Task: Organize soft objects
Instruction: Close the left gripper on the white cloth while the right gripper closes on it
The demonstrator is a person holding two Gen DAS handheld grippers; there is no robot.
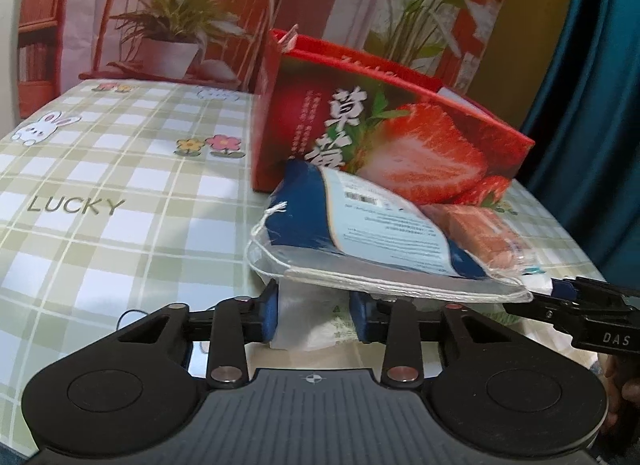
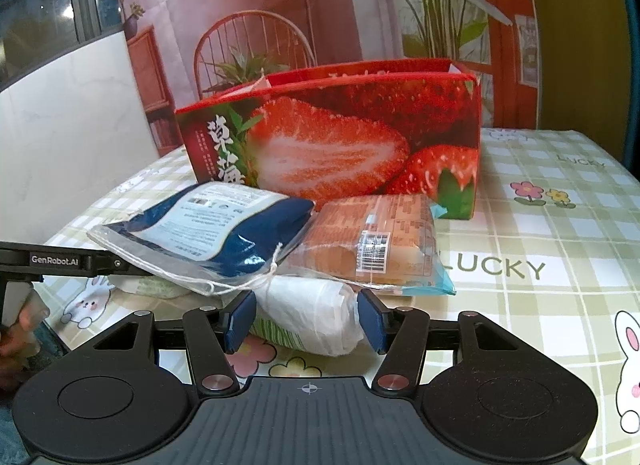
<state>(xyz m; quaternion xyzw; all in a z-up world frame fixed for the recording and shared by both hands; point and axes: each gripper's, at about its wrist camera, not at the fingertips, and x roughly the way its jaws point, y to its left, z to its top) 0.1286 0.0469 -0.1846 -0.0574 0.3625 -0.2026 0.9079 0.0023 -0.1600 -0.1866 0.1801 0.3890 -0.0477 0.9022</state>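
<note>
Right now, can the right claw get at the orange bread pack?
Probably not directly. The right claw is straddling the white pack, and the bread pack lies beyond it, on top; it would need to release and lift.

We are seeing the white plastic-wrapped soft pack (image 2: pixel 316 321) largely hidden under the blue-and-white drawstring bag (image 2: pixel 224 233); the red strawberry-printed cardboard box (image 2: pixel 360 137) is hiding its lower front behind them.

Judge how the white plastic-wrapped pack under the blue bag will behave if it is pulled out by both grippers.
The white pack looks soft: its wrinkled film bulges between the right gripper, so it will probably sag and squash. Glossy film may slip. The blue bag and the bread packet rest on it, so both would likely slide or tumble.
</note>
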